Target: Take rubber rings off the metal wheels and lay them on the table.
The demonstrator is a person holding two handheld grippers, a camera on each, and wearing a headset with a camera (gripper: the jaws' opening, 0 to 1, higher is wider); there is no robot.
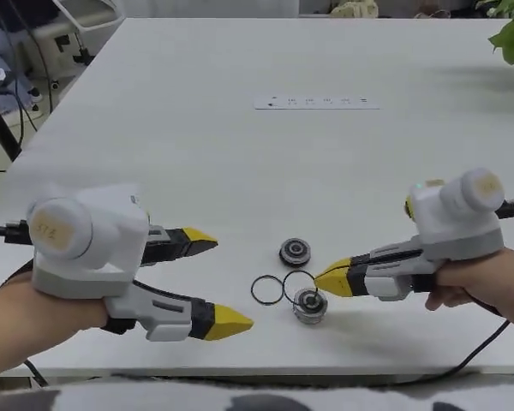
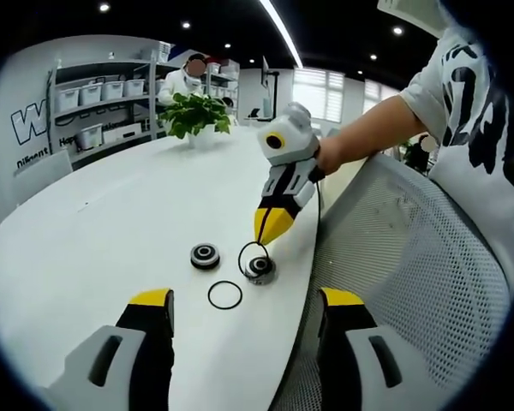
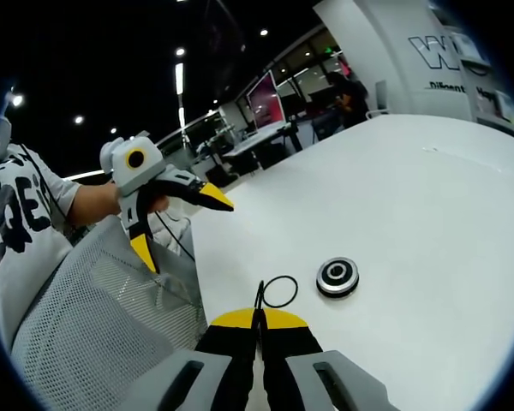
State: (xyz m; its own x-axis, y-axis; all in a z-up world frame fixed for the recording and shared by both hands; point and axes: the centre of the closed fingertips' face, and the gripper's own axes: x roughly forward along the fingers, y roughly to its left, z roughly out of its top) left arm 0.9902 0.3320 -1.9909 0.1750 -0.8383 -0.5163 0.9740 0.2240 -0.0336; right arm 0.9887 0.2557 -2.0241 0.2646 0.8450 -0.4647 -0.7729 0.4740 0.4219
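White table [image 1: 240, 154]; right hand-held gripper [image 1: 319, 278] pinches rubber ring [image 1: 284, 288] near its edge; left hand-held gripper [image 1: 233, 282] spread, empty.

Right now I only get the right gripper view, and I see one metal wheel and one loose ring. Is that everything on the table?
Observer: No. The head view shows a second wheel just below the tip of your right tool.
Operator: Is my tool holding anything?
Observer: Yes. In the left gripper view a rubber ring is pinched in its tip and hangs over that wheel.
Operator: Anything else out there?
Observer: A leafy plant stands at the far end of the table.
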